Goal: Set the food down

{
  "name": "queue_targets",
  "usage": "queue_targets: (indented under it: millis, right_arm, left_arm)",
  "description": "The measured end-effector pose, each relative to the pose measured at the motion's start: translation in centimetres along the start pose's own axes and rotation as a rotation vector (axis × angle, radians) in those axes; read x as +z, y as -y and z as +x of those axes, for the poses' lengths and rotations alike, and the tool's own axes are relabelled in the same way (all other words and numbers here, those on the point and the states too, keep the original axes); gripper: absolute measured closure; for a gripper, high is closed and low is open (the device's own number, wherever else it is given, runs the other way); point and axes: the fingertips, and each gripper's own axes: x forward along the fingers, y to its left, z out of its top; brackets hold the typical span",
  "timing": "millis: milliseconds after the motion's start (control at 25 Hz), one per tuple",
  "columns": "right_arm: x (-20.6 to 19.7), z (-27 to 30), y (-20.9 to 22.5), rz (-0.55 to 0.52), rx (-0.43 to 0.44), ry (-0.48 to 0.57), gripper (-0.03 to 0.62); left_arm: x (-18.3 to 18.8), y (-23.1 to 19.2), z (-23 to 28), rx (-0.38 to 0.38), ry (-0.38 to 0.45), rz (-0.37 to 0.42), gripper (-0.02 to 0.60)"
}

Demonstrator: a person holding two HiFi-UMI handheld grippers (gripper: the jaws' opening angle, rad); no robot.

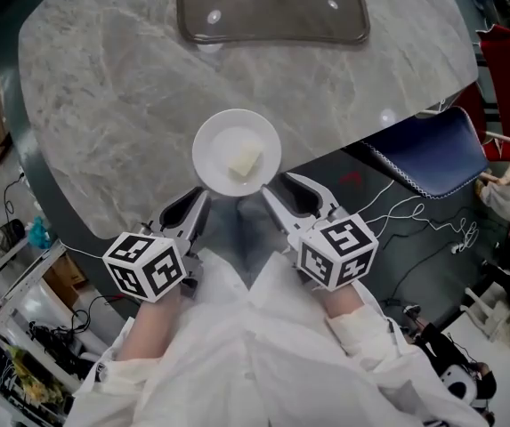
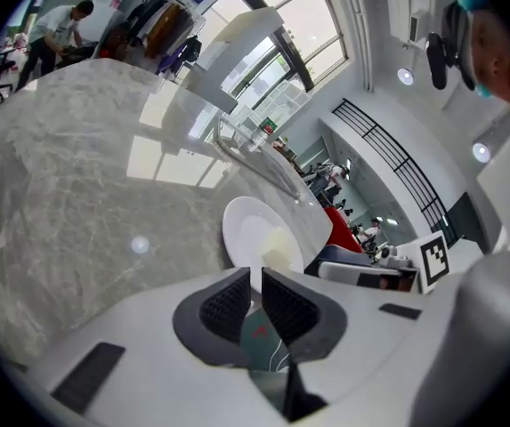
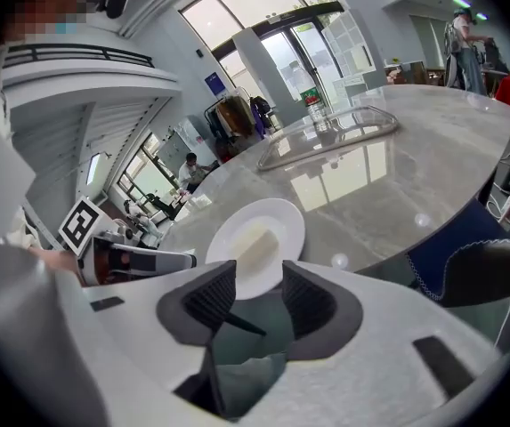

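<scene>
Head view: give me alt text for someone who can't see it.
A white plate holding a pale piece of food sits at the near edge of a grey marble table. The left tongs pinch its rim; the right tongs stand open beside it.

The right hand-held gripper (image 3: 259,278) has jaws apart, with the near rim of the plate (image 3: 287,218) showing between them. The plate sits on the surface (image 3: 397,181), bearing a pale slab (image 3: 253,245), perhaps cheese. A clear tray (image 3: 326,138) lies beyond.

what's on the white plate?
One pale yellow food block lies on the white plate, nothing else visible. The left gripper and right gripper cover its near rim.
</scene>
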Motion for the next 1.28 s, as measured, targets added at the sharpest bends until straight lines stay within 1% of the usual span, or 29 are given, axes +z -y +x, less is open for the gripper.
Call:
queue_targets:
  millis: [240,320,360,680,880,1160,1280]
  right_arm:
    - [0.0,0.2,0.2,0.012,0.007,0.006,0.468]
    - [-0.1,0.3,0.3,0.013,0.007,0.006,0.467]
    - [-0.1,0.3,0.5,0.015,0.006,0.006,0.465]
    - [0.1,0.7,1.3,0.039,-0.010,0.019,0.465]
    - [-0.1,0.9,1.4,0.057,-0.011,0.016,0.465]
    - [-0.4,1.2,1.8,0.084,-0.023,0.014,0.465]
    - [-0.3,1.2,2.0,0.117,-0.023,0.017,0.465]
  left_arm:
    - [-0.4,0.2,0.1,0.004,0.000,-0.014,0.548]
    - [-0.6,0.2,0.3,0.005,-0.005,-0.018,0.501]
    - [-0.7,0.1,0.4,0.007,-0.008,-0.020,0.494]
    - [-0.5,-0.1,0.9,0.020,-0.012,-0.036,0.489]
    - [-0.7,-0.2,1.1,0.033,-0.015,-0.052,0.476]
    - [-0.8,-0.3,1.6,0.030,-0.031,-0.065,0.471]
    - [-0.8,-0.4,1.7,0.033,-0.030,-0.077,0.470]
